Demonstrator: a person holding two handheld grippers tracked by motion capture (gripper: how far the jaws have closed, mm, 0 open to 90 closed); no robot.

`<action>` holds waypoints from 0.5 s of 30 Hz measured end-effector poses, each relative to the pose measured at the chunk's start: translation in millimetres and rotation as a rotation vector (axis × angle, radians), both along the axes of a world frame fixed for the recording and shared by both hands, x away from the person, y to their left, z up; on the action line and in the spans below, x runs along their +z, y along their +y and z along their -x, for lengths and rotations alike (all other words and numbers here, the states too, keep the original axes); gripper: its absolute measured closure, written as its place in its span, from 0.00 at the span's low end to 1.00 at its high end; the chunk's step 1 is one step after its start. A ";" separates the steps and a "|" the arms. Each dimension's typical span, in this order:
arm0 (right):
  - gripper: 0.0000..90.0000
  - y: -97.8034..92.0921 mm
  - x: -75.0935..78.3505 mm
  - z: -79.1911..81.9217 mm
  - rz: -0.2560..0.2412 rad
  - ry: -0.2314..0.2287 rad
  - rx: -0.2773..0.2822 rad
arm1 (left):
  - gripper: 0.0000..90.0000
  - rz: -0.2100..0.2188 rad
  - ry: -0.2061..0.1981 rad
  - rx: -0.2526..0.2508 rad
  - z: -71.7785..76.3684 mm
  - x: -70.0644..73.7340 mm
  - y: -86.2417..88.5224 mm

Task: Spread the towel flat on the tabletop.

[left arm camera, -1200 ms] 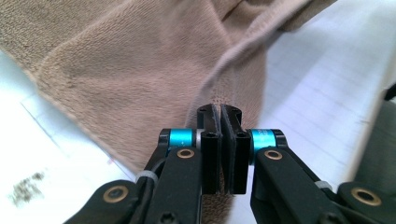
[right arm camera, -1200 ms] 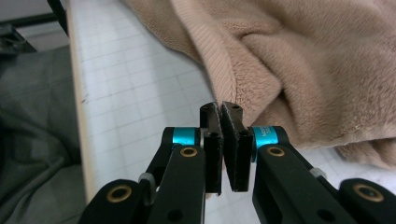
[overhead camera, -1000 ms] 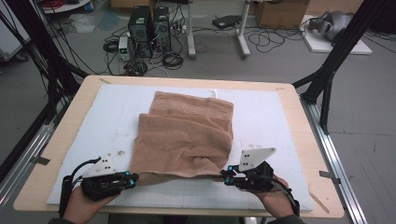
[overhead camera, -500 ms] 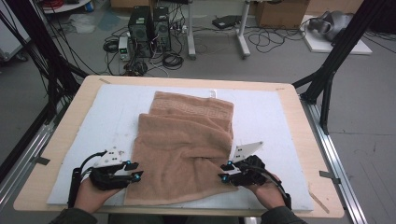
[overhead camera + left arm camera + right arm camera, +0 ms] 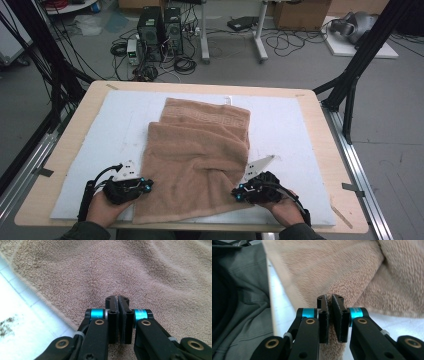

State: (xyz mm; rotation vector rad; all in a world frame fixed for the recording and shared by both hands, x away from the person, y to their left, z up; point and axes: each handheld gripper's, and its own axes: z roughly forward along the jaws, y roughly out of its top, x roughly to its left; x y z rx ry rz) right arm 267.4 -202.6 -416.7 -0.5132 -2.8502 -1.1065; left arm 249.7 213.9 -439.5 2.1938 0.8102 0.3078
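A tan towel [image 5: 200,150] lies folded on the white mat [image 5: 115,125], with its near layer rumpled and reaching almost to the mat's front edge. My left gripper [image 5: 148,185] is shut at the towel's near left edge. In the left gripper view the jaws [image 5: 117,300] are pressed together in the terry cloth [image 5: 125,270], and creases run out from them. My right gripper [image 5: 236,193] is shut on the near right edge. In the right gripper view [image 5: 329,298] a fold of towel [image 5: 332,270] shows between the pads.
The mat covers a wooden table [image 5: 320,150] whose front edge lies just before the hands. A person's grey garment [image 5: 239,290] shows at the left of the right gripper view. Black frame legs [image 5: 350,85] stand at the table's right, and computers with cables [image 5: 160,25] sit on the floor beyond.
Both grippers have moved inward onto the towel's near corners. The towel's near edge now lies closer to the table's front edge and is more rumpled.
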 end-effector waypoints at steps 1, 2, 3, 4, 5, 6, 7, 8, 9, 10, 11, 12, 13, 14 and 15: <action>0.93 0.0 0.0 0.0 0.000 0.000 0.000 | 0.97 0.000 0.000 0.000 0.0 0.0 0.0; 0.93 1.8 5.1 5.7 -0.001 -0.016 0.008 | 0.97 0.002 0.003 0.001 2.0 0.5 2.1; 0.93 3.0 7.1 8.3 -0.004 -0.023 0.014 | 0.97 0.002 0.001 0.002 4.0 1.1 5.0; 0.93 4.4 8.6 11.1 -0.006 -0.026 0.018 | 0.97 0.008 0.005 0.005 6.7 1.8 8.2; 0.93 4.4 8.6 11.1 -0.006 -0.026 0.018 | 0.97 0.011 0.005 0.010 9.4 2.7 11.8; 0.92 7.8 9.9 15.2 -0.024 -0.012 0.046 | 0.96 0.012 0.005 0.015 11.6 3.4 14.5; 0.89 10.7 11.9 18.5 -0.026 -0.020 0.063 | 0.96 0.018 0.003 0.026 14.7 4.6 18.8; 0.89 10.7 11.9 18.5 -0.026 -0.020 0.063 | 0.96 0.021 0.003 0.027 16.1 5.7 22.1; 0.87 12.6 14.1 20.0 -0.026 -0.033 0.065 | 0.94 0.032 0.003 0.027 17.1 7.0 24.3; 0.80 12.9 19.5 17.8 -0.044 -0.056 0.041 | 0.84 0.039 0.003 0.027 16.8 8.2 25.3; 0.80 12.9 19.5 17.8 -0.044 -0.056 0.041 | 0.84 0.042 0.004 0.023 15.4 9.4 25.8; 0.79 11.6 21.6 14.3 -0.058 -0.053 0.029 | 0.81 0.050 0.004 0.024 13.8 10.4 25.1; 0.76 10.1 23.0 10.2 -0.064 -0.063 0.008 | 0.78 0.050 0.003 0.017 11.5 11.7 24.1; 0.73 8.2 22.1 0.5 -0.074 -0.067 -0.031 | 0.73 0.052 -0.001 0.015 9.0 12.4 22.0; 0.73 8.2 22.1 0.5 -0.074 -0.067 -0.031 | 0.71 0.052 -0.006 0.013 6.1 12.5 19.5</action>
